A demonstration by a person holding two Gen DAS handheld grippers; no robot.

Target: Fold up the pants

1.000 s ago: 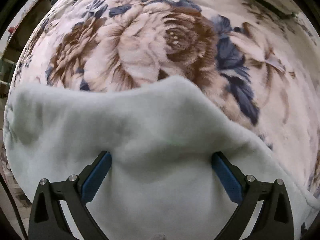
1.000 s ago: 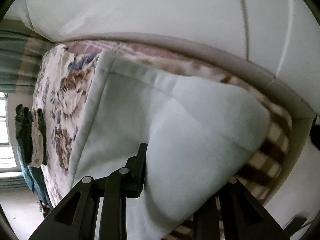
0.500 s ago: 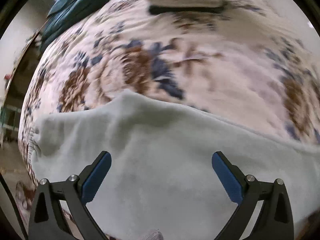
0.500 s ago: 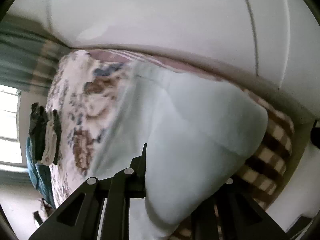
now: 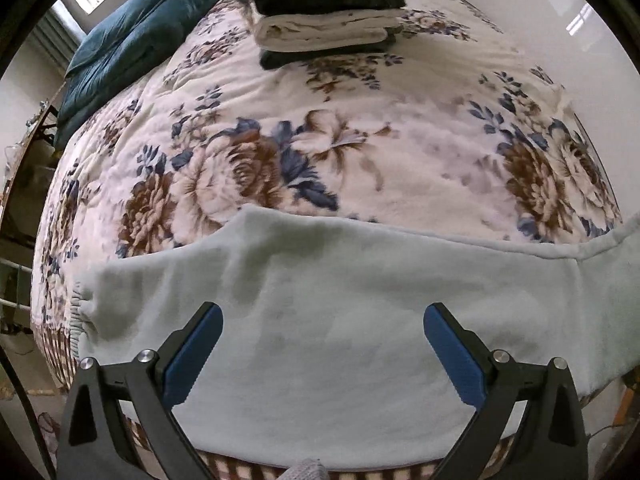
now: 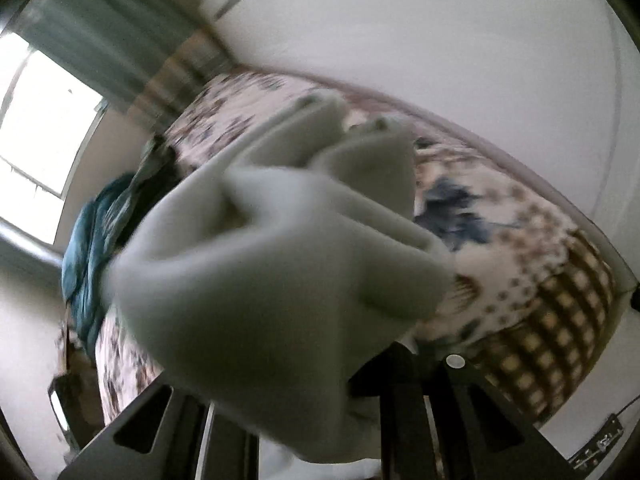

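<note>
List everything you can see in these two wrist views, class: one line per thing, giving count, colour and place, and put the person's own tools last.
Pants: one, pale mint fleece, spread along the near edge of the bed; one end bunched and lifted.
Blanket: one, cream with brown and blue flowers, covering the bed.
Folded clothes: one stack, dark and white layers, far end of the bed.
Quilt: one, teal, far left corner of the bed.
Window: one, bright, left of the bed.
Left gripper: one, black with blue pads, open above the pants.
Right gripper: one, black, shut on the pants.
</note>
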